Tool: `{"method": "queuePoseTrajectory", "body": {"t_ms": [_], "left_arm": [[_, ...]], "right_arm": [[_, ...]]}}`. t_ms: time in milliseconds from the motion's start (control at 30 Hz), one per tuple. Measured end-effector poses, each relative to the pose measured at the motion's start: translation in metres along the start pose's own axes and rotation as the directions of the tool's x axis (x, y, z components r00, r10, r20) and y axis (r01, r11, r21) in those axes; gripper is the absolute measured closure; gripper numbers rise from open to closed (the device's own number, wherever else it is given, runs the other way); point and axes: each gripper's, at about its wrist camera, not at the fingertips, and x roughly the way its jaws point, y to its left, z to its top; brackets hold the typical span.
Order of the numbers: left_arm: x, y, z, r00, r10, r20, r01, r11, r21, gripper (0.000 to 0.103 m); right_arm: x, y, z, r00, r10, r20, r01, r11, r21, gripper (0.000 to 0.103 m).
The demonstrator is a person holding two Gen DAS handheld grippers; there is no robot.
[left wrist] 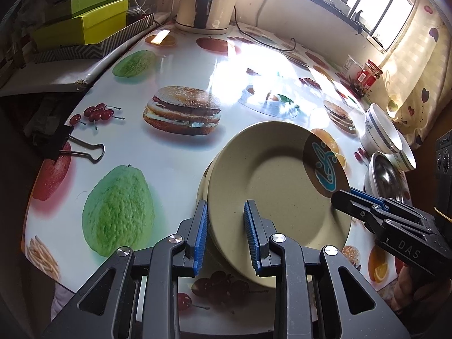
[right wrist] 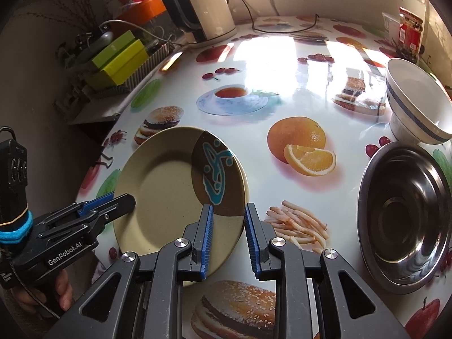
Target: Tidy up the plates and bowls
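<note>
The table [right wrist: 282,65] wears a glossy, smooth plastic-looking cover printed with food pictures, mirror-bright where the sun strikes. The beige plate [right wrist: 166,186] looks like matt, faintly speckled ceramic, with a brown and teal patch on its right. At the right, the metal dish [right wrist: 401,214] is polished steel with dark reflections, and the white bowl [right wrist: 415,99] behind it is shiny glazed china. At the far left, the green boxes [right wrist: 118,59] look like matt cardboard. The kettle [right wrist: 210,5] seems smooth cream plastic.
</note>
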Motion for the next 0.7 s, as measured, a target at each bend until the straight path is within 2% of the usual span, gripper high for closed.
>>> {"method": "queuePoseTrajectory", "body": {"t_ms": [700], "left_arm": [[0.0022,-0.0006,-0.0005,1.0,0.025,-0.002,-0.025,1.0,-0.003,0.076]], "right_arm": [[-0.0005,0.0,0.0003,1.0,-0.008,0.007,0.008,1.0,-0.006,0.076]]}}
